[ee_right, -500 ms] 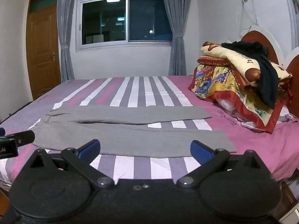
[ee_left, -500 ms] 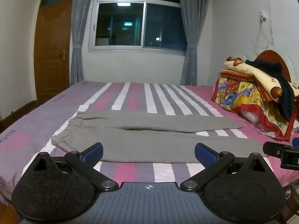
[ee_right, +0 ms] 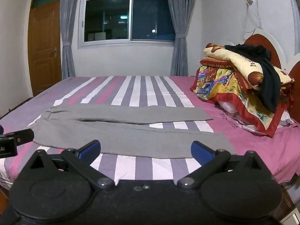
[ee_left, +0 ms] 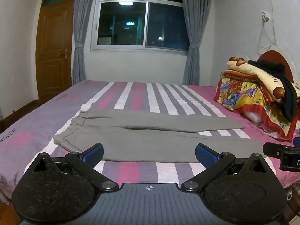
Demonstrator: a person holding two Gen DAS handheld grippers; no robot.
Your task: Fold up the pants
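Pants (ee_left: 150,138) in plain grey lie flat across the near half of the bed (ee_left: 46,120), unfolded, waistband toward the door side and both legs running toward the headboard side. The legs part in a narrow V, so a strip of striped sheet shows between them near the cuffs.

Closest to me, the left gripper (ee_left: 149,152) hangs just short of the near trouser leg, jaws spread wide with nothing between the blue pads; the fabric's front edge sits just beyond them. The right gripper (ee_right: 146,151) is the same: released, wide apart, empty, poised over the sheet at the near leg's edge, further along toward the cuffs. Each one shows as a black tip at the side of the other's view.

Beyond the pants the striped sheet runs bare, pink, purple and white, to the far wall. At the head end a pile of bright bedding (ee_right: 234,93) is stacked up, with a dark garment (ee_right: 266,78) draped over the top. Behind that stands a reddish headboard (ee_right: 262,45). On the far wall a dark window (ee_left: 142,18) is framed by grey curtains (ee_left: 191,33), and a wooden door (ee_left: 54,52) stands shut in the corner.
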